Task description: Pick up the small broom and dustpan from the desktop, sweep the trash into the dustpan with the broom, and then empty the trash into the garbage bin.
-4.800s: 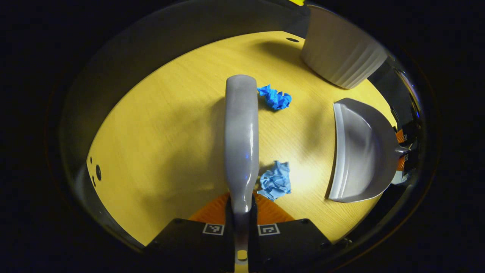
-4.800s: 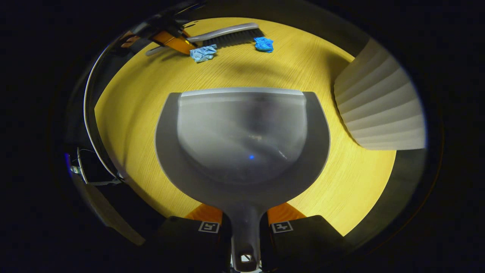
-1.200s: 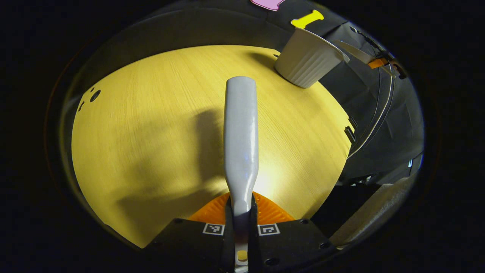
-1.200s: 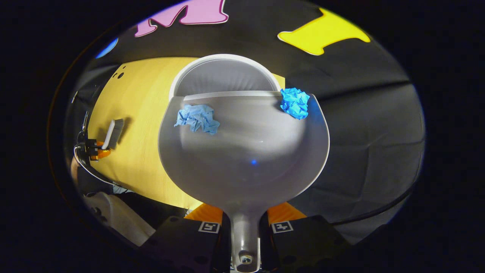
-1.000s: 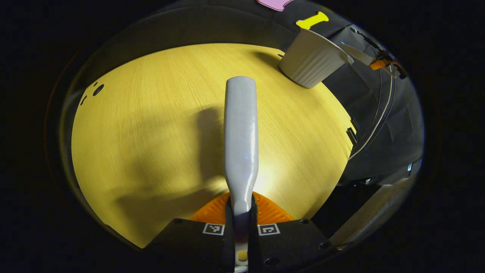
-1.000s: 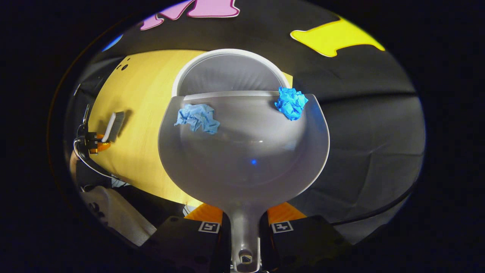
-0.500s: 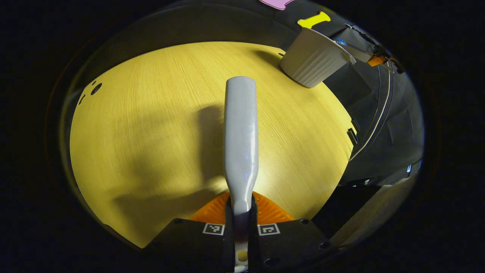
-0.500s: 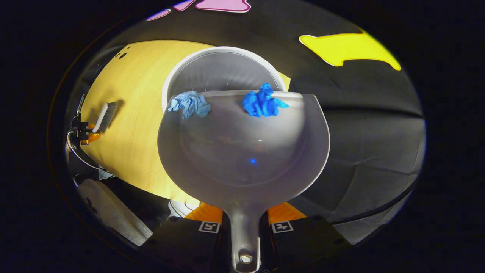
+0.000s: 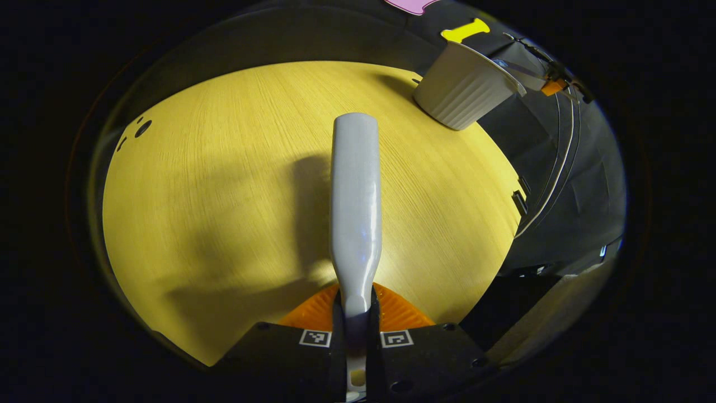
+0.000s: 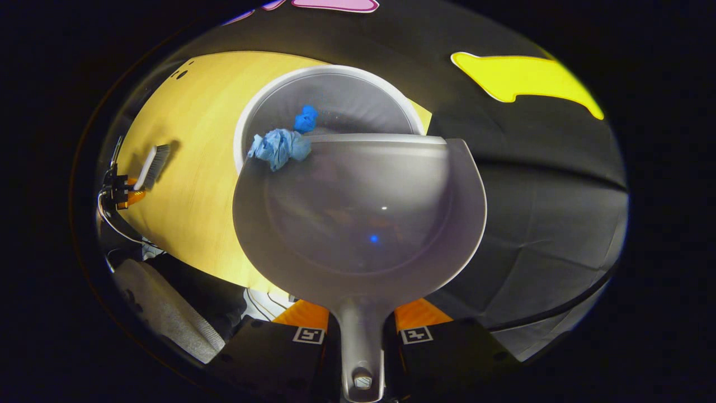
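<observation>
Two blue paper wads meet the garbage bin [image 10: 330, 106]: the dark blue wad [image 10: 305, 118] lies inside it, the pale blue wad [image 10: 278, 148] at the dustpan [image 10: 358, 218] lip over its rim. Right gripper [image 10: 362, 331] clamps the dustpan handle; left gripper [image 9: 356, 336] clamps the broom [image 9: 356, 196] above the desktop [image 9: 224, 196], well apart from the bin.

The left gripper [image 9: 356, 313] has both orange fingers [image 9: 313, 310] pressed flat on the narrow neck of the broom handle [image 9: 356, 196], which runs straight ahead from between them. The right gripper [image 10: 361, 327] clamps the dustpan handle [image 10: 361, 347] between its fingers [image 10: 417, 310], pan held out in front and tipped forward. Far off to the right gripper's left, the left gripper [image 10: 124, 193] appears small, gripping the broom.
</observation>
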Action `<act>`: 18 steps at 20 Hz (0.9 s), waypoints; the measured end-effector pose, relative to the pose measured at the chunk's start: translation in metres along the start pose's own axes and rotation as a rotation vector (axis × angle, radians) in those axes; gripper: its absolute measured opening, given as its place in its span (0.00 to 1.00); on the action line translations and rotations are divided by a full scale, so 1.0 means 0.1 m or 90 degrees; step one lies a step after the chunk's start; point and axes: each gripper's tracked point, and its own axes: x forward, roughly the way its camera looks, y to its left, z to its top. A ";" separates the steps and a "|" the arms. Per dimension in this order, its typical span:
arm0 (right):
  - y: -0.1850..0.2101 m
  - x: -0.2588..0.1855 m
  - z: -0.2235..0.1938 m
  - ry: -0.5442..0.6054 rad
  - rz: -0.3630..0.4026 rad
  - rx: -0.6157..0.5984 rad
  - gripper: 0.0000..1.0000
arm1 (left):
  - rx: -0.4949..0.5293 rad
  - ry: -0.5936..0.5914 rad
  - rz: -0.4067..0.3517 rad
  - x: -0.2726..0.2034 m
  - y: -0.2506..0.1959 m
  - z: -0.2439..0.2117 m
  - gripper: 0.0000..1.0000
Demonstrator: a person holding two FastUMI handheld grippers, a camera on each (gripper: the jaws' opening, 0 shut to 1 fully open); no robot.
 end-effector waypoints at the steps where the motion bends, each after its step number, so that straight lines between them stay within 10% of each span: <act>1: -0.02 0.00 0.00 0.002 -0.002 -0.001 0.34 | -0.001 -0.001 0.000 -0.01 0.00 0.00 0.18; 10: -0.03 0.02 0.02 -0.019 -0.024 -0.016 0.34 | -0.001 0.000 0.008 0.00 0.00 0.00 0.18; 18: 0.03 -0.36 -0.01 -0.254 -0.013 0.105 0.34 | -0.056 -0.011 0.042 -0.13 0.04 -0.13 0.17</act>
